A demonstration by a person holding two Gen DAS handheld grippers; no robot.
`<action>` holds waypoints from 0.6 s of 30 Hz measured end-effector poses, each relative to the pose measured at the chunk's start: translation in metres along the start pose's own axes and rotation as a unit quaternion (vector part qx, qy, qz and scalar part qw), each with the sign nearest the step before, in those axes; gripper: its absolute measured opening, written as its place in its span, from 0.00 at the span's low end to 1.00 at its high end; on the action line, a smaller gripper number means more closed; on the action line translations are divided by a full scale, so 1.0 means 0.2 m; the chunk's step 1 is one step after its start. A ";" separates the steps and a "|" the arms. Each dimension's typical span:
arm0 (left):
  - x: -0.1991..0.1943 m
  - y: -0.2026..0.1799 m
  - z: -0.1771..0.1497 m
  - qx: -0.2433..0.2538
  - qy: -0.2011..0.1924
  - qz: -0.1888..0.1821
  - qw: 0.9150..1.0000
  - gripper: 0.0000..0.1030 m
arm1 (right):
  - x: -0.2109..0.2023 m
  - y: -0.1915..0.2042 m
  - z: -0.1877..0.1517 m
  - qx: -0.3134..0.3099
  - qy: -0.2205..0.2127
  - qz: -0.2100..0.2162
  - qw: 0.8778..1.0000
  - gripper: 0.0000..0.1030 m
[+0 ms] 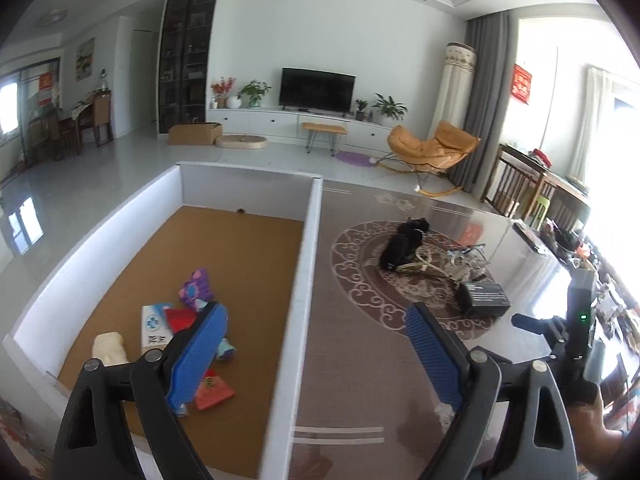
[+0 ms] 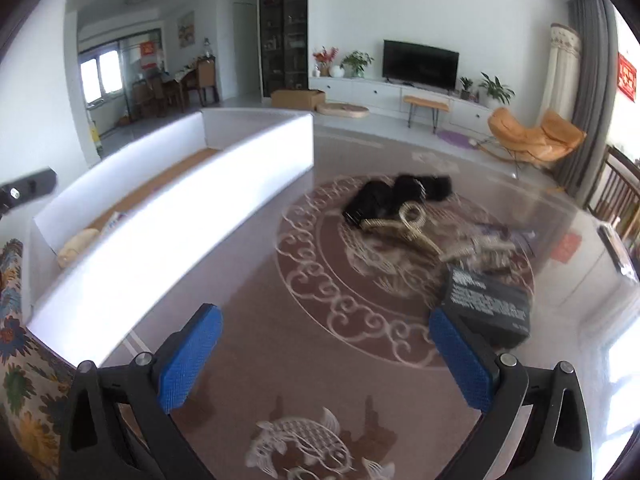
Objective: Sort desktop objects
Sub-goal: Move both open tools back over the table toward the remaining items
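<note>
A white-walled box (image 1: 308, 264) with a brown floor sits on the left of the table; it also shows in the right wrist view (image 2: 168, 216). Inside lie a purple pouch (image 1: 196, 288), a white-and-blue carton (image 1: 154, 326), red packets (image 1: 214, 392) and a cream object (image 1: 108, 346). My left gripper (image 1: 316, 344) is open and empty above the box's right wall. On the table's round pattern lie black hair pieces (image 2: 396, 196), a gold hair claw (image 2: 412, 226) and a black box (image 2: 486, 304). My right gripper (image 2: 326, 356) is open and empty, its right finger close to the black box.
The glossy table (image 2: 304, 320) has a fish motif near the front. A floral cloth (image 2: 16, 360) lies at the left edge. Clear plastic clips (image 1: 468, 258) lie beside the claw. Cluttered shelves stand on the right (image 1: 568, 240). The right handheld unit shows in the left wrist view (image 1: 580, 320).
</note>
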State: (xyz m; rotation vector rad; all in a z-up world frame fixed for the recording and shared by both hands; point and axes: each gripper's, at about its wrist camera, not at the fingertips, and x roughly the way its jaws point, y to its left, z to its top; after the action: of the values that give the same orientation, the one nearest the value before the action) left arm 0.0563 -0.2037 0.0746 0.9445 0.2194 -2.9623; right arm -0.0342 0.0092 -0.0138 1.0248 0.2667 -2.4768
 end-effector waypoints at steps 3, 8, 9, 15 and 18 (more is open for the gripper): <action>0.12 -0.26 -0.03 0.037 0.034 -0.062 0.997 1.00 | 0.07 -0.30 -0.18 0.040 0.063 -0.046 0.996 1.00; 0.51 -0.56 -0.17 0.058 0.116 -0.072 0.989 1.00 | 0.09 -0.70 -0.37 0.091 0.116 -0.100 0.984 1.00; 0.60 -0.60 -0.19 0.058 0.130 -0.068 0.988 1.00 | 0.09 -0.76 -0.39 0.101 0.119 -0.103 0.982 1.00; 0.85 -0.75 -0.29 0.085 0.142 -0.035 0.986 1.00 | 0.14 -0.91 -0.35 0.126 0.115 -0.098 0.981 1.00; 0.93 -0.81 -0.27 0.100 0.142 -0.025 0.985 1.00 | 0.18 -0.93 -0.32 0.116 0.111 -0.092 0.983 1.00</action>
State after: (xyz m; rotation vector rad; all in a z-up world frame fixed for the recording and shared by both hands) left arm -0.0757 -0.0325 -0.0559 1.4058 -0.0523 -2.9240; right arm -0.1031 0.1829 -0.0830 1.4359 0.1465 -2.6040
